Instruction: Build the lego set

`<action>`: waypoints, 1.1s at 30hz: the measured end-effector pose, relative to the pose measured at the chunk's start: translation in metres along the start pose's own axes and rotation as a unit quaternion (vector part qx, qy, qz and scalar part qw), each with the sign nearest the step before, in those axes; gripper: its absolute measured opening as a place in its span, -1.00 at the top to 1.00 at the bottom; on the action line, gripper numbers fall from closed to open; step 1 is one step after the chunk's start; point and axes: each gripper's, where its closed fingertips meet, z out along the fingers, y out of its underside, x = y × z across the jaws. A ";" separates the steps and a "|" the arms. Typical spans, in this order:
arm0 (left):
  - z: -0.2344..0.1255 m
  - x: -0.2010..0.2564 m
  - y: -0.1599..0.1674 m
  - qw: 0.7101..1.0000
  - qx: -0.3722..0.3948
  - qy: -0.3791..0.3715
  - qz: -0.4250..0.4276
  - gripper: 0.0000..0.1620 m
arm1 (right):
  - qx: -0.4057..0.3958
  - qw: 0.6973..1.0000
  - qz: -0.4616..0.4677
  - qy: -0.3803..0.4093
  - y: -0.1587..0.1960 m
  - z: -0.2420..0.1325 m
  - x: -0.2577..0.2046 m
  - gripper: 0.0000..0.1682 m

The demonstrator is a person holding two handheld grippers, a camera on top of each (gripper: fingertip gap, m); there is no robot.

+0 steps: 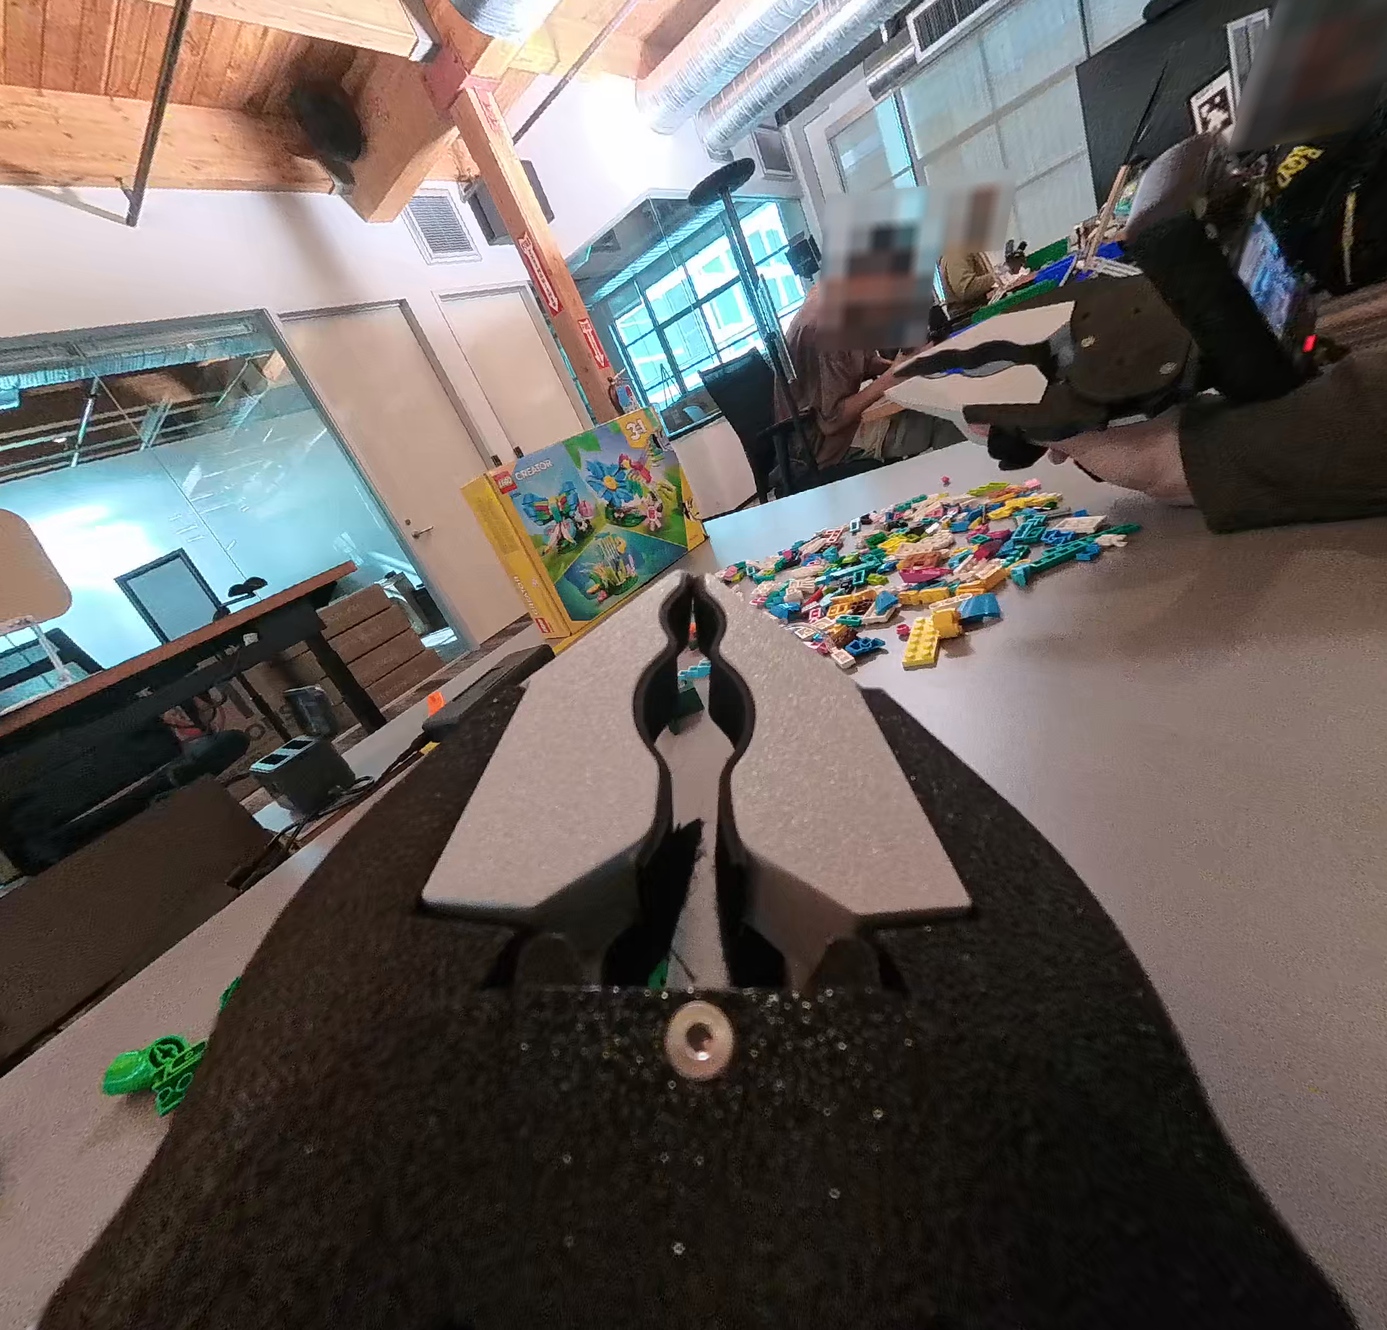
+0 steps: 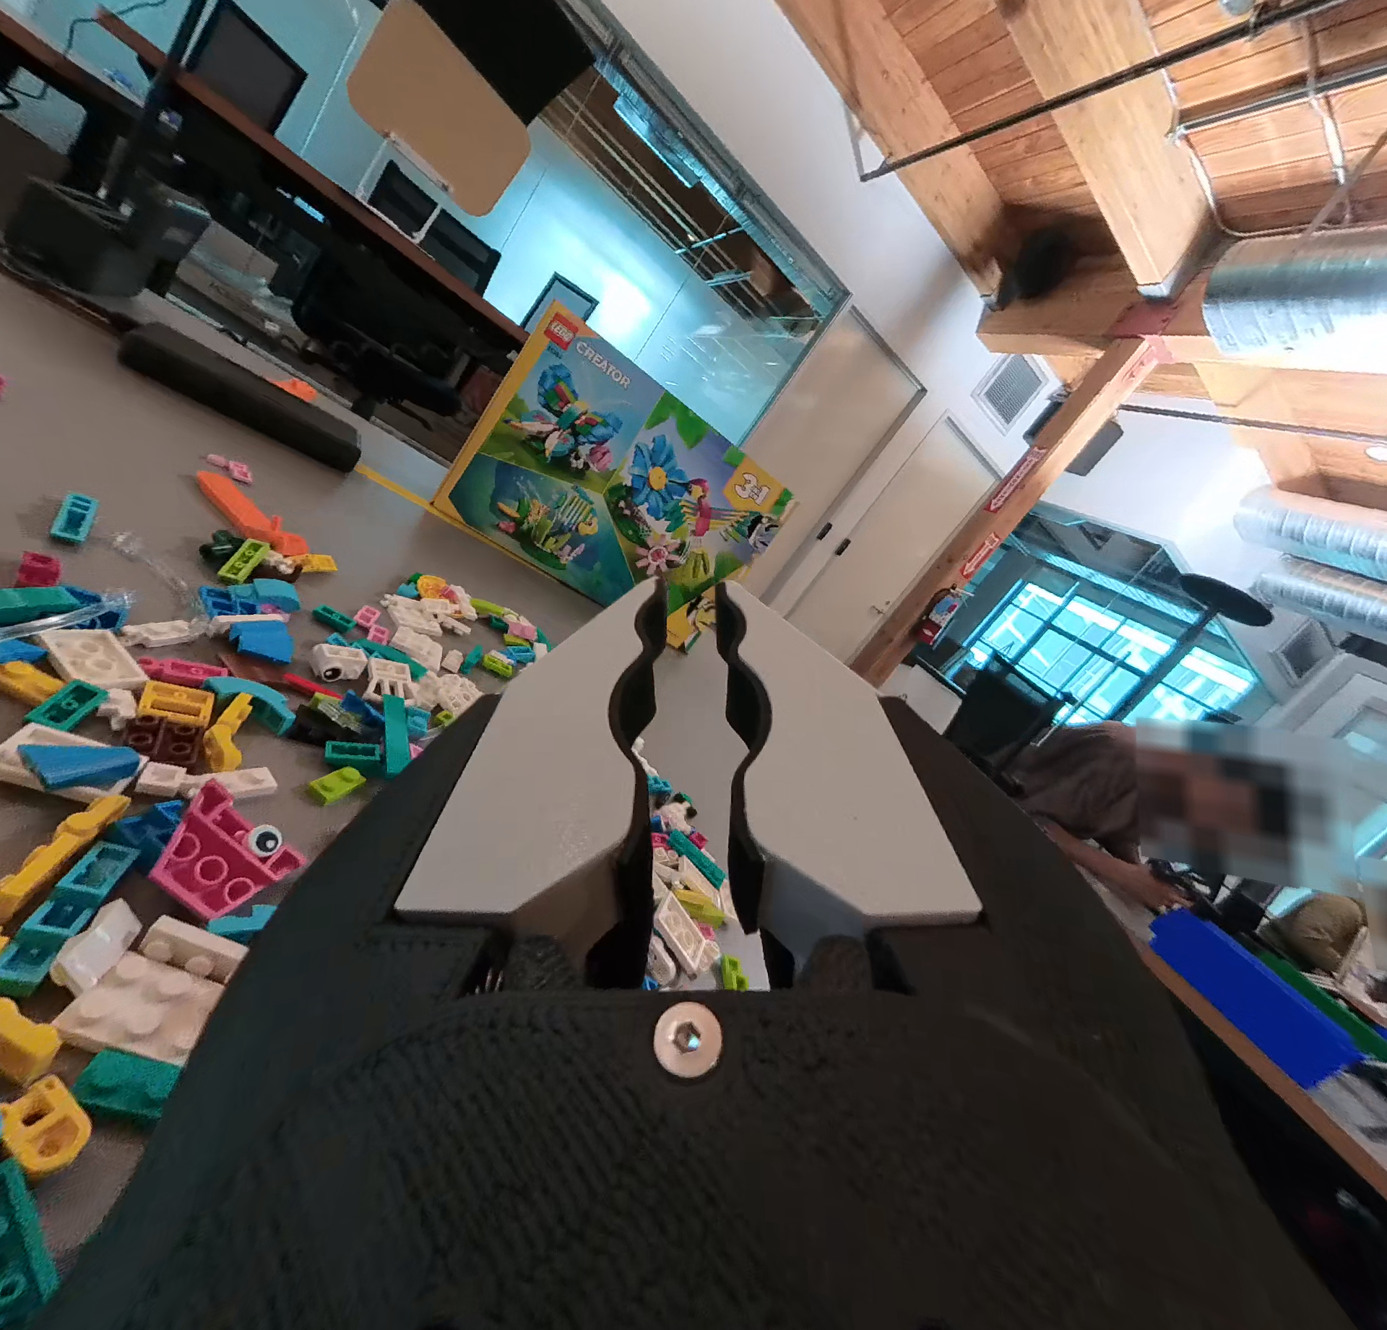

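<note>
A pile of loose lego pieces [image 1: 923, 566] in many colours lies spread on the grey table [image 1: 1126, 768]; it also fills the left of the right wrist view [image 2: 188, 731]. My left gripper [image 1: 694, 587] is low over the table, left of the pile, with its tips together and nothing visibly held between them. My right gripper [image 2: 692, 596] is held above the pile, tilted, its fingers a little apart with nothing between them. It shows from the side in the left wrist view [image 1: 897, 382], held in a hand over the far right of the table.
The yellow lego box [image 1: 593, 521] stands upright at the table's far edge, also in the right wrist view [image 2: 600, 483]. Green pieces [image 1: 154, 1061] lie near the left edge. A long black object [image 2: 240, 393] lies by the box. A person [image 1: 833, 393] sits at another table behind.
</note>
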 end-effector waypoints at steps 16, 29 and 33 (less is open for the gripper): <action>-0.021 -0.029 -0.038 0.994 0.095 -0.041 0.022 1.00 | 0.114 0.977 -0.027 -0.180 -0.145 0.004 -0.116 0.73; -0.181 -0.164 -0.009 0.972 -0.096 -0.214 -0.008 0.68 | 0.026 0.683 0.003 -0.730 -0.263 -0.047 -0.406 0.41; -0.222 -0.168 0.065 0.939 -0.314 -0.143 -0.001 0.01 | -0.026 0.602 0.015 -0.798 -0.283 -0.062 -0.446 0.27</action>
